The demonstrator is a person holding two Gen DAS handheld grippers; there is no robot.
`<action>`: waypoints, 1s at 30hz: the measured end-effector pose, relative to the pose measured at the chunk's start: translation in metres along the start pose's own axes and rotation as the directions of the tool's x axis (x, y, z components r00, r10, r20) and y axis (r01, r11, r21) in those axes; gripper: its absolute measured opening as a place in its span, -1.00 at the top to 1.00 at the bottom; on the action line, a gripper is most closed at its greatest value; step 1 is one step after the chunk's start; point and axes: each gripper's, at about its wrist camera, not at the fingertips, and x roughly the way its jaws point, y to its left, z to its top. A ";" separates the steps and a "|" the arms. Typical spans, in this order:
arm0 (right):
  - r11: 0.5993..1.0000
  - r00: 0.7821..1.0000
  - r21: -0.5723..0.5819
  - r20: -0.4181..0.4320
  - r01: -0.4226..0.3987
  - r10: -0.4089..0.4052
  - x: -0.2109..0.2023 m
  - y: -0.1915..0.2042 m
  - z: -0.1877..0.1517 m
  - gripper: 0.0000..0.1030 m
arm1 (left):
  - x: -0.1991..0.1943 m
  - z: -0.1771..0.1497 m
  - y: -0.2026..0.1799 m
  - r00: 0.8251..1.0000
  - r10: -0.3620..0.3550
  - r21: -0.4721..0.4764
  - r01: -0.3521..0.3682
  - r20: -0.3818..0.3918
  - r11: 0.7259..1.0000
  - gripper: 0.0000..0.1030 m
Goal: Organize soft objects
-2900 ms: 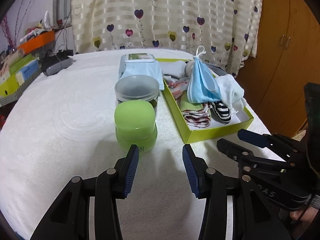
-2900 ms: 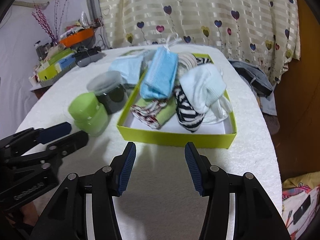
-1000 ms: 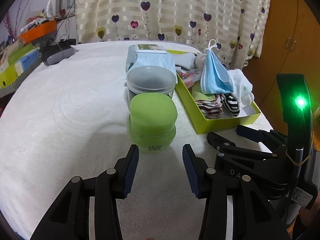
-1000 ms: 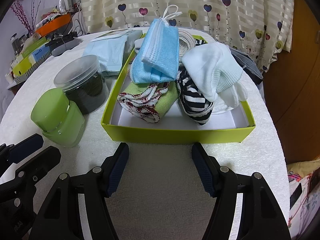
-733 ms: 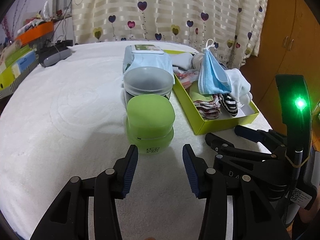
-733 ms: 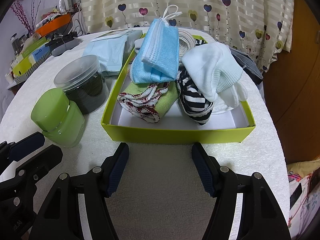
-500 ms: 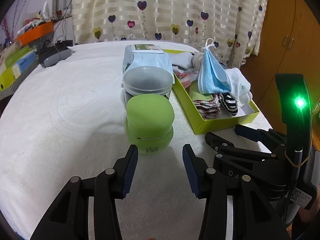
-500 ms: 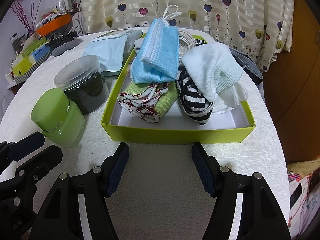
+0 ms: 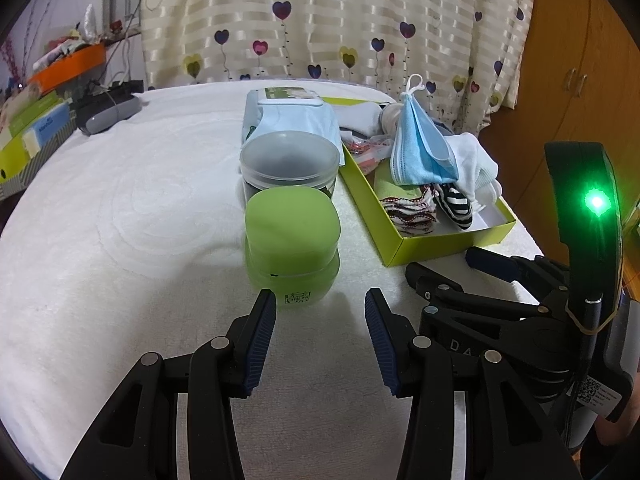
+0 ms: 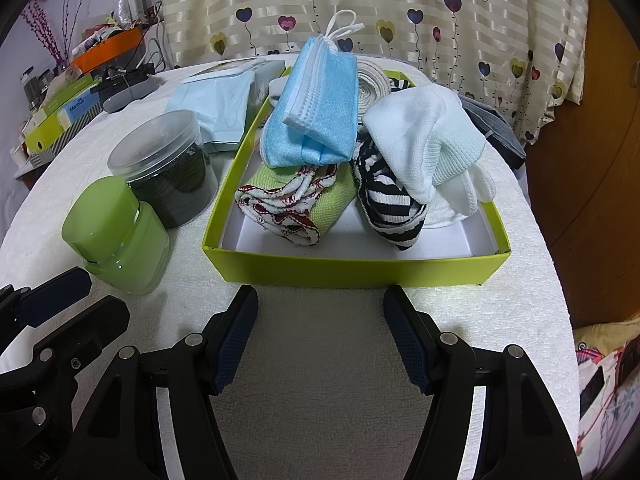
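Lying in one green box (image 10: 356, 268) just beyond the opened right gripper (image 10: 320, 336), one blue mask stack (image 10: 320, 100) and two sock bundles are seen; the left gripper (image 9: 320, 336) gapes empty.

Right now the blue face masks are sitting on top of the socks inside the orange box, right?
Almost. The blue face masks do sit on top of the socks, but the box is lime green, not orange. The right wrist view shows it plainly.
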 end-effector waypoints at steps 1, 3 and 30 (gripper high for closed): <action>1.000 1.000 0.000 0.000 0.000 0.000 0.000 0.000 0.000 -0.28 | 0.000 0.000 0.000 1.000 -0.001 0.000 0.001 0.000 1.000 0.14; 1.000 1.000 0.000 0.000 0.000 0.000 0.000 0.000 0.000 -0.29 | 0.000 0.000 0.000 1.000 0.000 0.000 0.000 0.000 1.000 0.14; 1.000 1.000 0.000 0.000 0.000 0.000 0.000 0.000 0.000 -0.29 | 0.001 -0.002 -0.003 1.000 0.000 -0.005 0.000 -0.003 1.000 0.14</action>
